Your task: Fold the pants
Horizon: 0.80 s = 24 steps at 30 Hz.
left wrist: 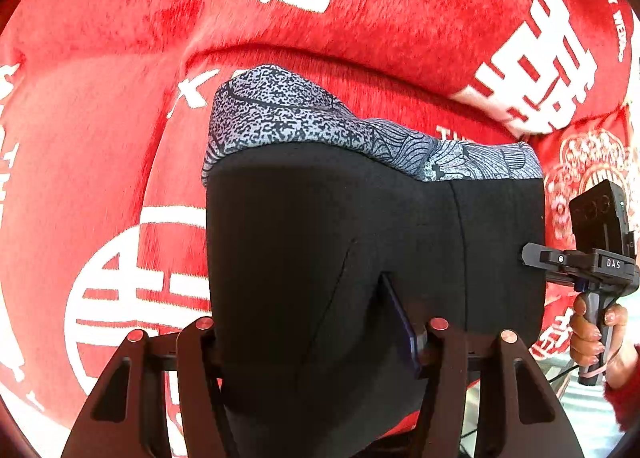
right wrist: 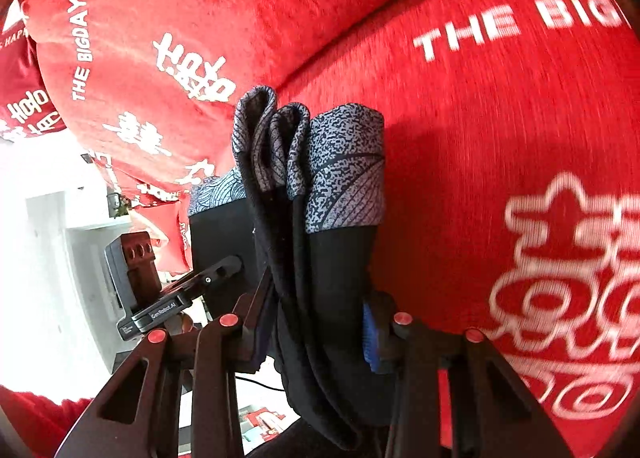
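Observation:
The pants (left wrist: pixel 360 242) are black with a grey patterned waistband (left wrist: pixel 312 118). They are held up off a red bed cover (left wrist: pixel 100 130), folded in layers. My left gripper (left wrist: pixel 316 334) is shut on the black cloth, which fills the space between its fingers. My right gripper (right wrist: pixel 316 330) is shut on the bunched side edge of the pants (right wrist: pixel 336 258); the waistband folds (right wrist: pixel 312 154) stick out above its fingers. The right gripper shows in the left wrist view (left wrist: pixel 536 258) at the pants' right edge. The left gripper shows in the right wrist view (right wrist: pixel 228 270) at the pants' left edge.
The red cover (right wrist: pixel 500 130) with white characters and lettering spreads under and behind the pants. A red pillow (right wrist: pixel 168 38) lies at the back. White furniture (right wrist: pixel 52 242) stands beyond the bed's left side. A hand (left wrist: pixel 592 334) holds the right gripper's handle.

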Available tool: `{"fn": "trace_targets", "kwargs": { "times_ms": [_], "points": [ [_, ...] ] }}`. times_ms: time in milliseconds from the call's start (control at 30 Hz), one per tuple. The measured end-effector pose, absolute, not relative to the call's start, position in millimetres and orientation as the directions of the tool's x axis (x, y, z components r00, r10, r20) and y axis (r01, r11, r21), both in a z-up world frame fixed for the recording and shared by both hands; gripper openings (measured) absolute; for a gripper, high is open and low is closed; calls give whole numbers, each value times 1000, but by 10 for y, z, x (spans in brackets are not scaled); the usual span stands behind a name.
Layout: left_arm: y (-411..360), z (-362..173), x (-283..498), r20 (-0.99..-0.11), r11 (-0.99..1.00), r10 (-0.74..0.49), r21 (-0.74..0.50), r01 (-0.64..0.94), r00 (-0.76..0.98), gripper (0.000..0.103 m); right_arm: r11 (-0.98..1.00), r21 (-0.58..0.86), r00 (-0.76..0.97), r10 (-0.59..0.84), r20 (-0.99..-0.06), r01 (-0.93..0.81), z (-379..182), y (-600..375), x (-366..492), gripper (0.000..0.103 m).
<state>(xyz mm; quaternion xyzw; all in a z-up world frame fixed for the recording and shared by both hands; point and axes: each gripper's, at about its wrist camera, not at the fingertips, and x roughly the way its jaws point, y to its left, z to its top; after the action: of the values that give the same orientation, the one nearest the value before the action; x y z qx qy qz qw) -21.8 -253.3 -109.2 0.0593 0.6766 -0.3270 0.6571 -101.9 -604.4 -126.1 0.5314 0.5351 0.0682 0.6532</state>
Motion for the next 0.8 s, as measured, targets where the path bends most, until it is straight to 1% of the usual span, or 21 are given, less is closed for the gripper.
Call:
{"fn": "trace_targets", "kwargs": {
  "times_ms": [133,167,200,233,267,333,400,433,500,533,600,633,667,733,800],
  "points": [
    [-2401,-1245,-285,-934,773,-317,-355,526,-165,61,418,743,416,635,-651,523,-1354,-5842,-1140,40],
    [-2350,-1281,-285,-938,777,-303,-344,528,-166,66,426,732,407,629,-662,532,-1376,-5798,-1172,40],
    [-2307,-1312,-285,-944,782,-290,-328,530,-157,69,443,717,397,617,-680,538,-1390,-5769,-1210,40],
    [-2281,-1333,-291,-951,787,-276,-306,535,-139,76,463,703,394,599,-697,540,-1376,-5746,-1232,42],
    [-2261,-1329,-298,-958,793,-264,-281,541,-110,81,474,693,393,586,-709,544,-1351,-5739,-1233,44],
    [-2221,-1280,-304,-968,800,-244,-234,553,-56,81,506,657,382,547,-745,559,-1272,-5723,-1240,46],
    [-2127,-1210,-279,-973,811,-231,-204,549,-20,81,554,596,355,486,-798,581,-1196,-5711,-1258,53],
    [-2073,-1176,-267,-974,816,-225,-190,546,-3,81,588,542,328,437,-837,600,-1152,-5705,-1268,55],
    [-1994,-1086,-250,-976,825,-215,-157,544,45,81,640,461,294,356,-887,615,-1052,-5687,-1298,55],
    [-1959,-1011,-251,-975,826,-212,-138,546,74,81,649,450,297,338,-893,614,-1008,-5685,-1323,54],
    [-1931,-908,-280,-970,821,-218,-122,558,108,81,670,421,313,284,-906,611,-870,-5644,-1343,45],
    [-1935,-876,-298,-967,815,-228,-124,566,116,81,681,412,317,268,-910,606,-819,-5626,-1336,34],
    [-1945,-843,-329,-963,807,-243,-133,575,119,81,693,404,320,256,-912,597,-777,-5602,-1343,29],
    [-1980,-803,-413,-957,796,-266,-150,587,116,81,724,391,320,243,-916,569,-717,-5463,-1309,29],
    [-2022,-855,-504,-958,787,-272,-167,594,91,81,746,378,290,254,-923,549,-779,-5318,-1248,29]
  ]
}}
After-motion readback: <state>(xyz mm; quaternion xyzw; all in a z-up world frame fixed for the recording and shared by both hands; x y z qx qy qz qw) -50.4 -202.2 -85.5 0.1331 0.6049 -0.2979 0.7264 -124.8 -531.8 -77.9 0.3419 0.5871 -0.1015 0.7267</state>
